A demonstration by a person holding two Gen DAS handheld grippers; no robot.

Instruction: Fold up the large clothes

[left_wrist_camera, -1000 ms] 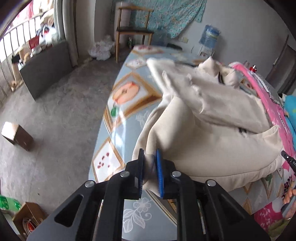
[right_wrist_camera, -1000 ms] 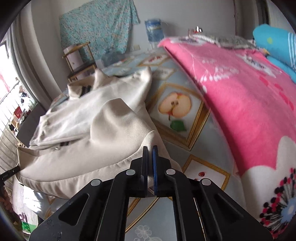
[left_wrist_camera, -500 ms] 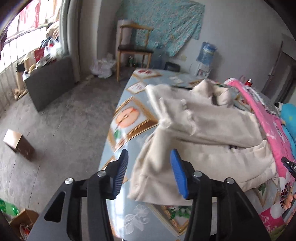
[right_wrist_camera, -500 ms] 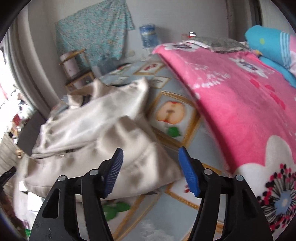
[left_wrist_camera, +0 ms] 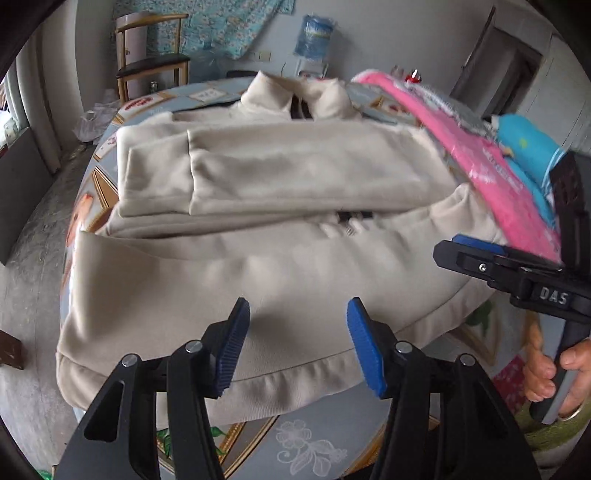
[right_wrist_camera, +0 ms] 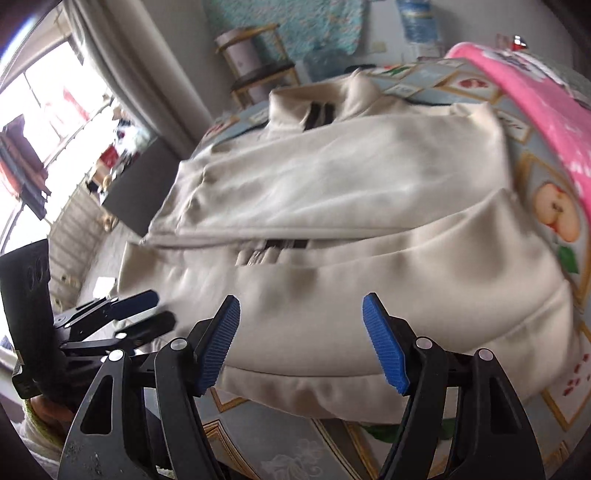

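A cream zip jacket point(left_wrist_camera: 295, 177) lies on the bed with its collar at the far side, its sleeves folded across the chest and its hem toward me. My left gripper point(left_wrist_camera: 297, 310) hovers over the hem, its jaws opening, and only cloth lies below the gap. My right gripper point(right_wrist_camera: 301, 302) hangs over the same jacket point(right_wrist_camera: 351, 177) near the hem, its jaws also opening, the pads pressing on nothing. The right gripper point(left_wrist_camera: 461, 247) shows at the right edge of the left wrist view, held by a hand point(left_wrist_camera: 543, 373). At the left of the right wrist view is the left gripper point(right_wrist_camera: 147, 306).
The bed sheet point(left_wrist_camera: 314, 443) is pale blue with fruit prints. A pink blanket point(left_wrist_camera: 498, 177) and a blue pillow point(left_wrist_camera: 528, 144) lie along the bed's right side. Beyond the bed stand a wooden chair point(left_wrist_camera: 151, 66) and a water bottle point(left_wrist_camera: 314, 33). Bare floor lies to the left.
Both grippers were shut on the jacket's hem corners a second ago. They have let go, opened wide and moved inward toward each other over the hem. The jacket now lies flat.
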